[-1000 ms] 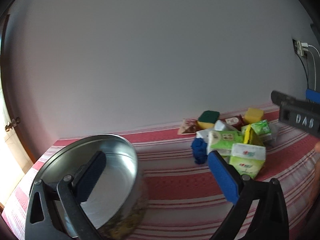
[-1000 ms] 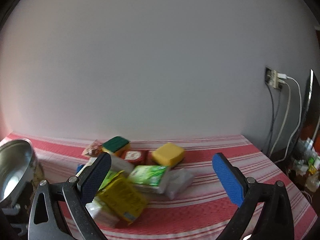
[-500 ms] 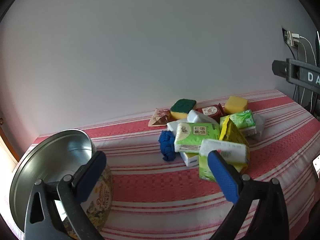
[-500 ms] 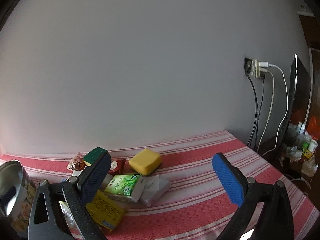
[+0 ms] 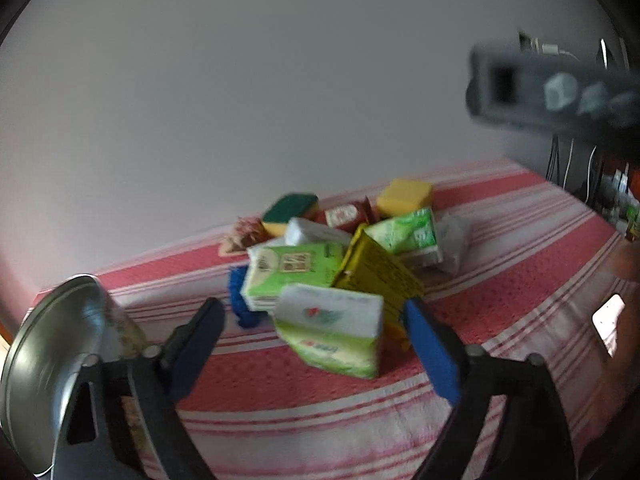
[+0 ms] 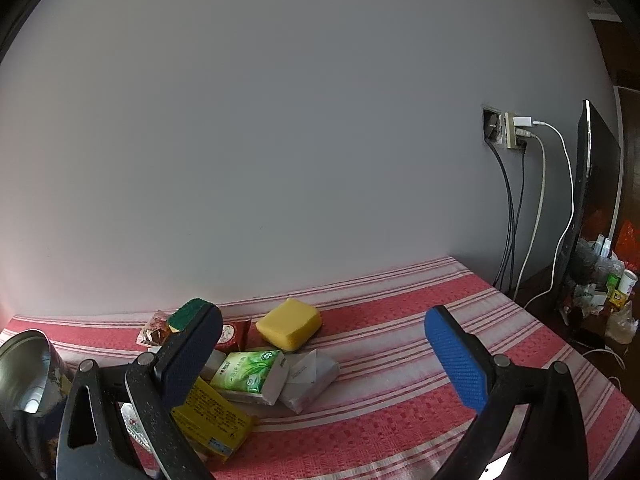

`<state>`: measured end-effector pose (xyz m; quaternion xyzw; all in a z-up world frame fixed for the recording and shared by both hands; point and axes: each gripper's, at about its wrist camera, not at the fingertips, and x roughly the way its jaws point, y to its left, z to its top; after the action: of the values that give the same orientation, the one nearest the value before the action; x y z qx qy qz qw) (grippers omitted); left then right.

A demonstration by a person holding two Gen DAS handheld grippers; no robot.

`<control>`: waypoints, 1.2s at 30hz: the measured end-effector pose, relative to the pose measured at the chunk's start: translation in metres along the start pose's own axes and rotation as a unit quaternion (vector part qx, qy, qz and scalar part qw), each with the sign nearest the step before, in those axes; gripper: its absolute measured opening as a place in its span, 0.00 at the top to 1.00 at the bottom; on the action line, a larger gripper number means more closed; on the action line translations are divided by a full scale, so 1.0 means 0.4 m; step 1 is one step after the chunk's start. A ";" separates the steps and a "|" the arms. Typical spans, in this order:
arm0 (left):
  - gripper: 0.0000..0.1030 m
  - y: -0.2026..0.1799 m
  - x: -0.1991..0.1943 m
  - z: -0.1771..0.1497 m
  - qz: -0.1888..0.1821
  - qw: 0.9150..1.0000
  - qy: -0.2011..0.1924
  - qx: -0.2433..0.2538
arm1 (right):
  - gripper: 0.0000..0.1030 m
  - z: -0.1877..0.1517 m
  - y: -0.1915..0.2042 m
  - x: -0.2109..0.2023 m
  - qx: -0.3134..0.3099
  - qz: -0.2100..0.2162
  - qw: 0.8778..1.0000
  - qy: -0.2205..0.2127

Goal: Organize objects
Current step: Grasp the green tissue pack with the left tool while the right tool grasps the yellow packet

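Observation:
A pile of small packs lies on the red striped tablecloth. In the left wrist view my left gripper hovers just before the pile with its jaws closing. A green and white tissue pack sits between the blue pads, and neither pad touches it. Behind it are a yellow packet, another green pack and a blue cloth. My right gripper is open and empty, to the right of the pile near a yellow sponge.
An open metal tin stands at the left of the table. The blurred grey body of the right-hand tool hangs at the upper right. A wall socket with cables, a dark screen and bottles lie beyond the table's right edge.
The left gripper has swung right and come closer to the pile, so the tin slid to the view's left edge. Its jaws have narrowed. The right gripper turned slightly right, then stayed still.

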<state>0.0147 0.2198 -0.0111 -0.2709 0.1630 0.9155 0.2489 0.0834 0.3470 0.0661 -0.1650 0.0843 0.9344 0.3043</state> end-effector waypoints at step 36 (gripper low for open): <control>0.50 0.280 -0.129 -0.070 -0.032 0.995 -0.045 -0.085 | 0.13 -0.139 0.149 0.190 -0.083 0.234 0.948 0.198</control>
<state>0.0028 0.0965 0.0146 -0.2548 0.0645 0.9289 0.2608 0.0045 0.3261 -0.0098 -0.3471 0.1009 0.9316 0.0391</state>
